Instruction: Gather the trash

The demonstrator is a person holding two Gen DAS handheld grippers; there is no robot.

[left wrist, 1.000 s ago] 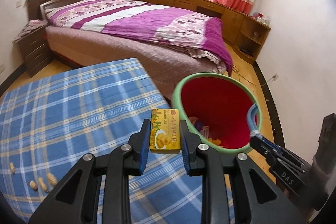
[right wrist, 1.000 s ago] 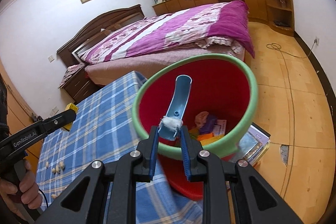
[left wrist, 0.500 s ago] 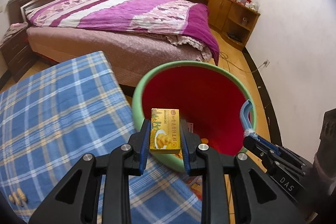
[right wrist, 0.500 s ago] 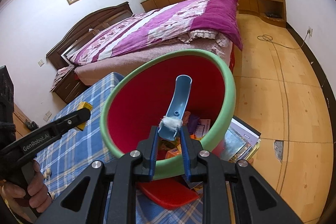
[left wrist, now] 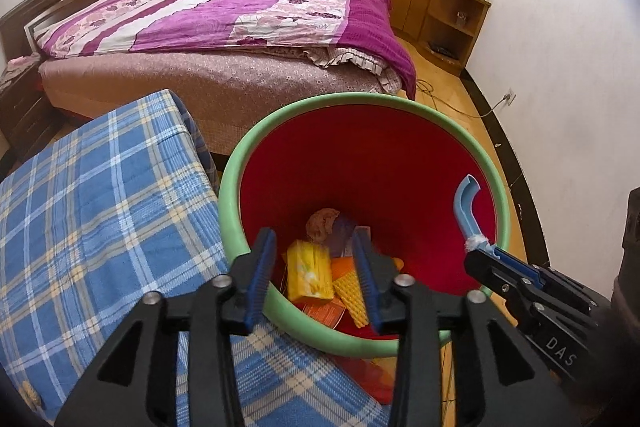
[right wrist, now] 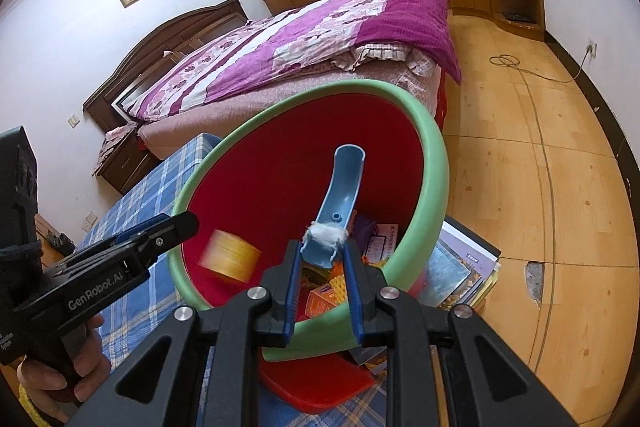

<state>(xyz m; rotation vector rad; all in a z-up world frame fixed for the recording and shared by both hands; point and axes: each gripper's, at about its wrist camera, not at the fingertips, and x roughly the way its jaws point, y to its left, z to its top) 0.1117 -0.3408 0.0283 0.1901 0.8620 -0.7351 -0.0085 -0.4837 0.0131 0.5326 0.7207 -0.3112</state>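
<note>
The left tongs (left wrist: 314, 279) are opening over the bin (left wrist: 236, 227), and the yellow box (right wrist: 230, 259) that sat clamped between their pads half a second ago is now falling free: the right wrist view is catching it as a motion-blurred yellow shape inside the red wall of the bin, just below the left tongs' tip. Nothing is pressing between the blue pads any more. In the left wrist view the gap is showing only the heap at the bottom of the bin, with a yellow packet (left wrist: 310, 277) and an orange ridged piece (left wrist: 352, 293) lying there; whether that packet is the dropped box I cannot tell.

This is meaning 1 more piece of trash is going in, and the left tongs are becoming free for the next pickup.

The right tongs (right wrist: 322, 269) are staying narrow, gripping the blue handle (right wrist: 344, 183) of the bin near its taped end and tilting the bin's mouth toward the cameras. The bin is resting against the edge of the table (left wrist: 100, 207) with the blue checked cloth.

From the left tongs, the falling box is at about 12 o'clock, ahead and below, inside the green rim. From the right tongs it is at about 10 o'clock, just beside the handle.
</note>
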